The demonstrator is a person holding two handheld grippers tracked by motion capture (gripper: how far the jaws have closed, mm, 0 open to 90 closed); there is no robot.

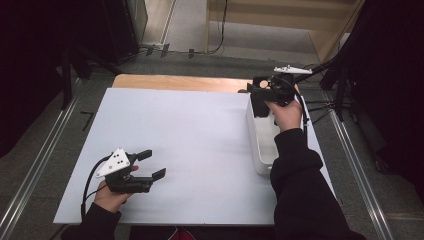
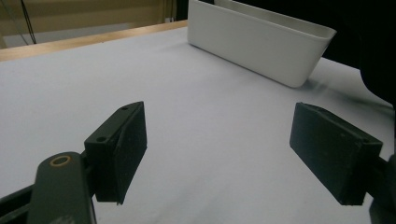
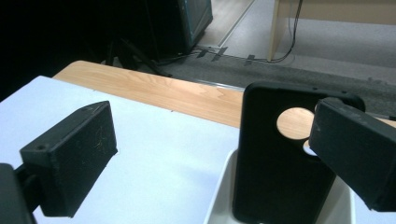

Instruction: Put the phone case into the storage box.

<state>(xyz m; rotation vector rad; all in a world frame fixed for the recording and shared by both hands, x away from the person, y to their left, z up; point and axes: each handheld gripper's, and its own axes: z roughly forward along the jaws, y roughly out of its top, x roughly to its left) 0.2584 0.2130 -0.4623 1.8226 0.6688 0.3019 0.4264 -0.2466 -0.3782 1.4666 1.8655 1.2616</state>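
Right gripper is up at the far end of the white bin, which sits along the right side of the white surface. Its jaws stand well apart. In the right gripper view a black phone case stands upright in the bin's far end, round camera cutout near its top, wood showing through it. The case sits between the jaws, close against or just behind the right one (contact is hard to judge from this angle); no grip on it that I can confirm.

Left gripper hovers low over the near-left part of the surface, jaws wide, holding nothing. The bin lies well off ahead of it.

Handling judgement: the case looks like a thin, light shell, probably flexible and a bit slick. Best taken across its flat faces near the upper edge, clear of the cutout, with a modest squeeze; a hard pinch could bow it or let it slip.
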